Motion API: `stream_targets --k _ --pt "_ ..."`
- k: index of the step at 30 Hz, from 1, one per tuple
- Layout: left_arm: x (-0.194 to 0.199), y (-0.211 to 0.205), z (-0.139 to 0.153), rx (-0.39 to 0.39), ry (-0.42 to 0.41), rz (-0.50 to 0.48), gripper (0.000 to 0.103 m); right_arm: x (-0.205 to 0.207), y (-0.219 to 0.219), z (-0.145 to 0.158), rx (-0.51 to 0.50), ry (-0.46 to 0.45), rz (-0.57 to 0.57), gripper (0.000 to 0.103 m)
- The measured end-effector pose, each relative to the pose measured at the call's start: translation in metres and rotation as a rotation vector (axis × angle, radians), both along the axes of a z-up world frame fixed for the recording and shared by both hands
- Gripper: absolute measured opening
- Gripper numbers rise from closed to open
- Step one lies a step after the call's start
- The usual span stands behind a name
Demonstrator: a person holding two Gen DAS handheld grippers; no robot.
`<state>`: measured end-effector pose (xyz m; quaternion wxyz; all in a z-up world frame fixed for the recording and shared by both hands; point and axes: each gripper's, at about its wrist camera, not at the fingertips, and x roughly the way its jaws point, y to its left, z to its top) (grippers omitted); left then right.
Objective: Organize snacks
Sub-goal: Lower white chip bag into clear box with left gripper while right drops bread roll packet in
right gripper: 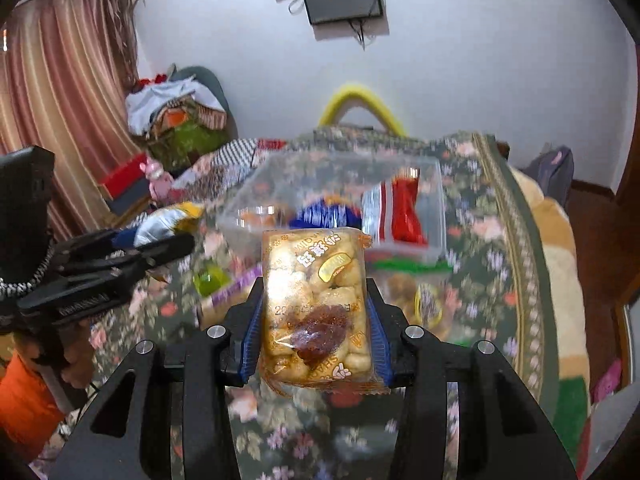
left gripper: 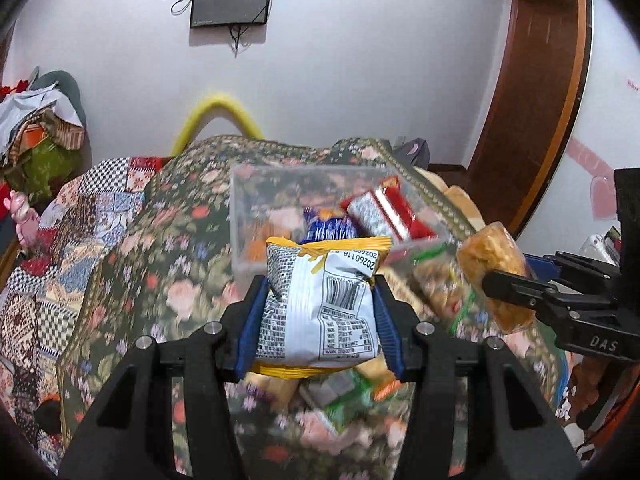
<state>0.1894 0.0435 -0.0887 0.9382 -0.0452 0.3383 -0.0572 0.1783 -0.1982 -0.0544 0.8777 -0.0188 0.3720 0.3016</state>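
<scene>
So both hands are loaded right now: the left gripper (left gripper: 320, 312) has its jaws clamped on a white and yellow snack bag (left gripper: 320, 300), barcode side facing the camera, and the right gripper (right gripper: 316, 332) is squeezing a clear packet of golden puffed bites (right gripper: 316, 304) with a darker brown lump inside. Both packs are held up in the air, just short of the clear plastic bin (left gripper: 248, 208) that sits on the floral bedspread (left gripper: 168, 208). My guess on handling: these are light, air-puffed pillow packs, so weight is no issue, but the film is slick and crinkly and the contents crush easily. The white bag is already pinched in at the waist where the pads bite. I'd grab across the middle of the body like this, gently, not by the crimped end seals, which would probably slide out. The puffed bites look the more fragile of the two, so I'd go easy on the squeeze there. Count-wise: two packs in the grippers, one each. Inside the bin I can make out a red and silver pack (left gripper: 384, 212), a blue one (left gripper: 328, 228), and something orange low down that I can't really identify. Loose on the bedspread near the bin there are at least three more wrappers, but they're motion-blurred, so don't hold me to an exact number. One bin total.
</scene>
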Motion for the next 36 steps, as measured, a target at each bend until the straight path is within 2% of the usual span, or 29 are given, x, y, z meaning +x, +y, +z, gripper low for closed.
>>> stream_targets --k 6,15,21,31,36 --pt "0.032 -0.006 0.016 0.018 -0.030 0.000 0.051 0.019 0.008 0.016 0.009 -0.078 -0.003 0.042" --pt "0.078 -0.010 0.021 0.038 -0.048 0.025 0.051 0.061 0.022 0.016 -0.003 -0.077 0.003 0.042" --pt "0.111 -0.008 0.007 0.066 -0.018 0.051 0.051 0.086 0.028 0.009 -0.015 -0.074 -0.020 0.042" --pt "0.167 0.005 -0.033 0.066 0.114 0.109 0.051 0.128 0.047 -0.023 -0.025 0.026 -0.043 0.042" --pt "0.180 0.008 -0.043 0.075 0.127 0.124 0.051 0.142 0.054 -0.034 -0.046 0.059 -0.029 0.042"
